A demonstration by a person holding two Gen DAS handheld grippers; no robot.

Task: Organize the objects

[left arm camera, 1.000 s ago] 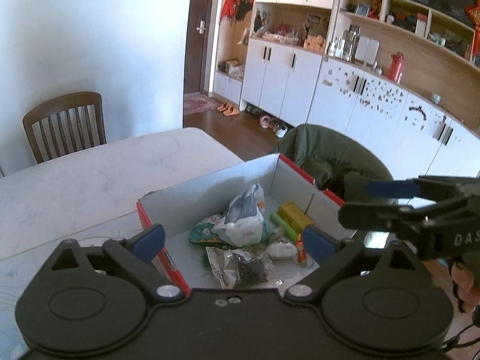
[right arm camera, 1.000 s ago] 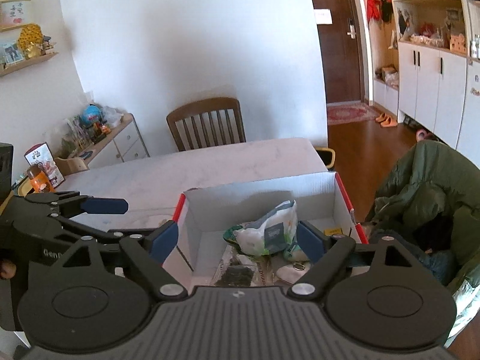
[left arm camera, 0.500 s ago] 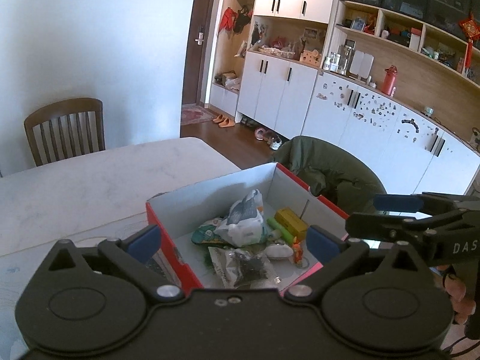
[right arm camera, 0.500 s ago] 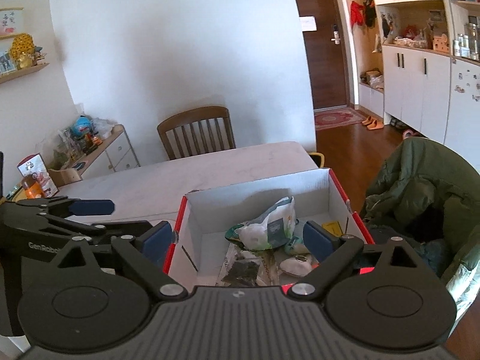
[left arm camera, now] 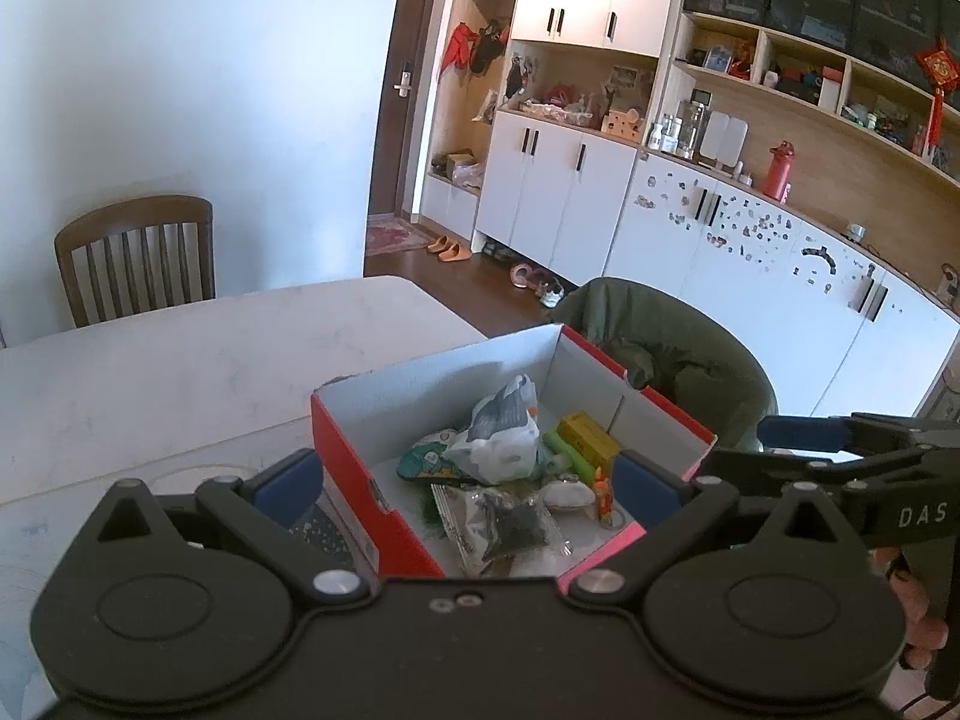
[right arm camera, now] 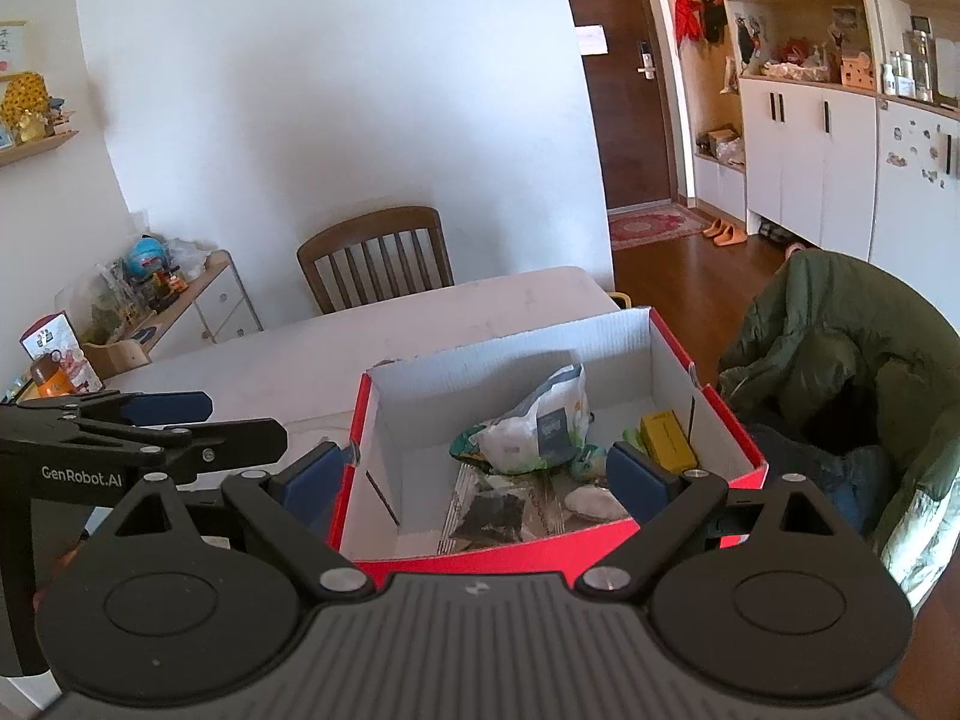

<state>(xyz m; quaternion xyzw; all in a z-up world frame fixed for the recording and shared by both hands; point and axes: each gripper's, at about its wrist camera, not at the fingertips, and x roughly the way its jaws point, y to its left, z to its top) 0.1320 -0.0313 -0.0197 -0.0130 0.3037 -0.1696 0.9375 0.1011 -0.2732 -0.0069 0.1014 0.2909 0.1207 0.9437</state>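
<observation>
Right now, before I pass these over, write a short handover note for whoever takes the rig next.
Left tool: open, empty, above the near edge of the red box.
Right tool: open, empty, at the same box from the other side.
Things: white pouch, yellow carton, green tube and clear packet all lie loose in the box on the white table.
Done: nothing visibly sorted.
Left: pick items out and organize them.

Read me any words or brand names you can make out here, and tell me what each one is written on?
"DAS": white letters on the black right claw, cut off at the picture's edge.
"GenRobot.AI": white letters on the black left claw.
Print on the white plastic snack bag and the yellow rectangular carton in the red-and-white cardboard box: too small to read.
</observation>
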